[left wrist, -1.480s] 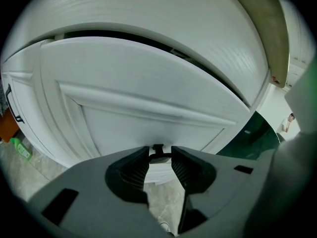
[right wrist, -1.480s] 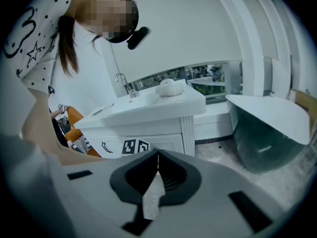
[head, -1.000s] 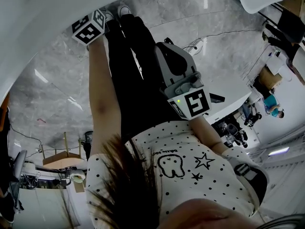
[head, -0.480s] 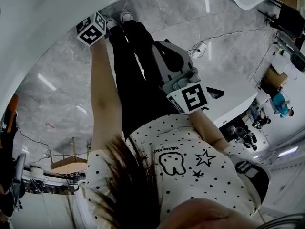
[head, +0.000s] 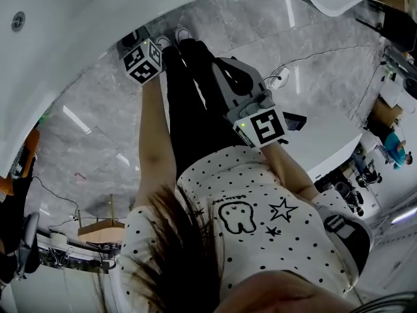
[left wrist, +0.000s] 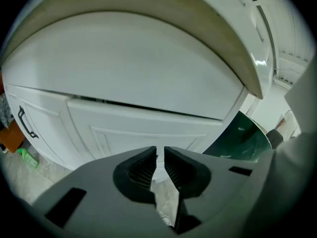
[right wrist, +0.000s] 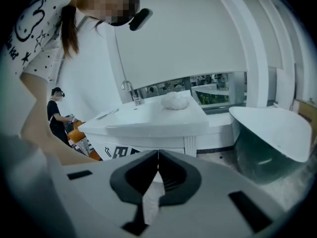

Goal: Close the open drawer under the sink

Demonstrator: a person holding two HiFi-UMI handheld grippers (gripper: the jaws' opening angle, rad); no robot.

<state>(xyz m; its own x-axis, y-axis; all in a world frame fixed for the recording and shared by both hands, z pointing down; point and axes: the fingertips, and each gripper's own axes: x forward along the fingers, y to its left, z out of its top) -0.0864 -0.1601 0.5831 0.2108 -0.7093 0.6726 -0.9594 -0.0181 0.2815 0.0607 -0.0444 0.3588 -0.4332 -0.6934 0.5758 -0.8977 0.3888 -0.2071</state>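
The grey marble floor (head: 98, 116) carries the person's 2 pale shoes (head: 183, 36), set side by side. In the left gripper view, 1 green bottle (left wrist: 28, 157) lies on the floor beside an orange thing (left wrist: 10, 139), just left of the white cabinet (left wrist: 124, 133) that stands on it. In the right gripper view, a white desk (right wrist: 148, 119) bears 1 tap (right wrist: 130, 91) at its back, 1 crumpled white lump (right wrist: 174, 100) and a thin long thing (right wrist: 106, 114) too small to name. A pale tub (right wrist: 267, 148) stands on the floor to its right.
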